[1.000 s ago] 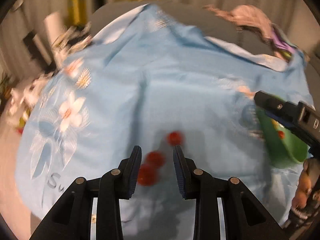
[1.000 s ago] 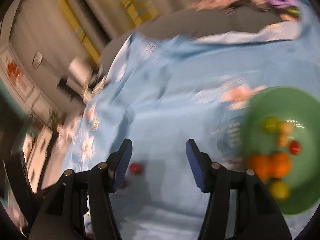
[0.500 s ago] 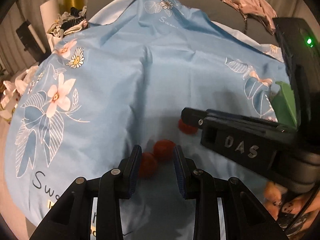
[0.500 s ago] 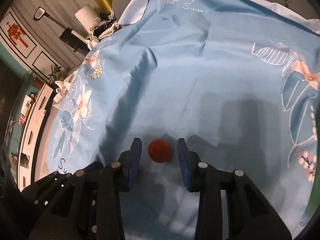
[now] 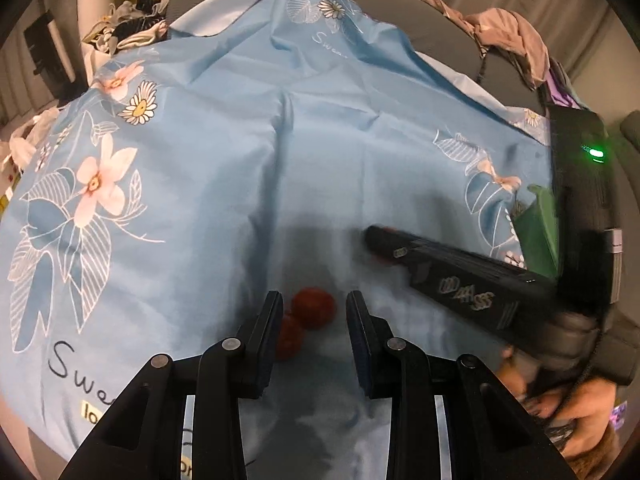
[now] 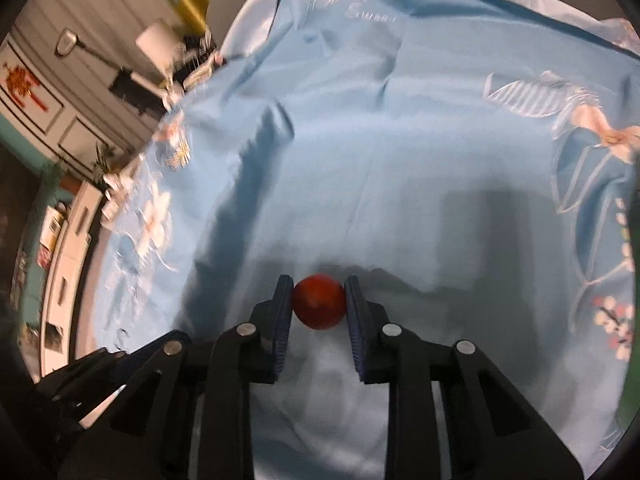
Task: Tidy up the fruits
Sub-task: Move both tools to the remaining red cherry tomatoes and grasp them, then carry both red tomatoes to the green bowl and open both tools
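Down on a light blue flowered cloth (image 6: 400, 160), the right gripper (image 6: 318, 304) pinches a small round red fruit (image 6: 319, 301), its jaws having just closed onto it from either side. The fruit sits right at the fingertips, touching both blue pads, with the cloth directly under it. Being nearly a ball, it shows no clear long axis and no end that points any way; a stem or tip cannot be made out.

Seen from the left wrist, the left gripper (image 5: 314, 320) hangs over two more red fruits. Its fingers stand a little apart and press on nothing. The farther fruit (image 5: 313, 307) lies in the gap between the tips, nearer the left finger and clear of the right one. The nearer fruit (image 5: 289, 338) lies beside it, touching it, partly hidden behind the left finger. Both look round too, with no lengthwise direction to tell.

To the right, a green bowl (image 5: 540, 232) shows only an edge behind the right gripper's black body, and a hand (image 5: 576, 408) grips the handle below.
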Motion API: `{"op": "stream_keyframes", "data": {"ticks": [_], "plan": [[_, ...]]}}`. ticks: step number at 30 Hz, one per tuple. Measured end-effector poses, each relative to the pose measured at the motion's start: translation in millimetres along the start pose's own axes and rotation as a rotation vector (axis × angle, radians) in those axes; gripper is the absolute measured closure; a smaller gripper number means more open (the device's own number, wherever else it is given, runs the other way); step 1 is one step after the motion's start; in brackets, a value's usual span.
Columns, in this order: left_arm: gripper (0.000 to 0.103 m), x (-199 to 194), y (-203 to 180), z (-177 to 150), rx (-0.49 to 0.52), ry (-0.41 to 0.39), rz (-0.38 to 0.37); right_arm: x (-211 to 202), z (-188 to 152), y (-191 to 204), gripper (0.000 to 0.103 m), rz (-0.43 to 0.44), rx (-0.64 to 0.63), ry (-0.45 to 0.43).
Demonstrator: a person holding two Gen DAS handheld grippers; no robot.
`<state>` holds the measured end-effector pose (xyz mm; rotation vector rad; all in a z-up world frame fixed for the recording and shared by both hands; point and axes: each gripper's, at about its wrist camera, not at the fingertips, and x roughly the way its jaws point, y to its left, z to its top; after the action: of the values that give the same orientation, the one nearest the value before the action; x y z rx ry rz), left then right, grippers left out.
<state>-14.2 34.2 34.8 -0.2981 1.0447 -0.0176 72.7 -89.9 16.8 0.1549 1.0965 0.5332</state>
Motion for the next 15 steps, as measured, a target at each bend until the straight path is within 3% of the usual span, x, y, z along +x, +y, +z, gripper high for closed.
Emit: {"op": "stream_keyframes", "data": {"ticks": [11, 15], "plan": [[0.072, 27.1, -21.8, 1.8, 0.123, 0.027, 0.151, -56.8, -3.0, -19.7, 0.076, 0.017, 0.039, -0.141], [0.072, 46.8, -27.5, 1.4, 0.169, 0.078, 0.137, -74.9, -2.8, -32.0, 0.076, 0.013, 0.082, -0.190]]}}
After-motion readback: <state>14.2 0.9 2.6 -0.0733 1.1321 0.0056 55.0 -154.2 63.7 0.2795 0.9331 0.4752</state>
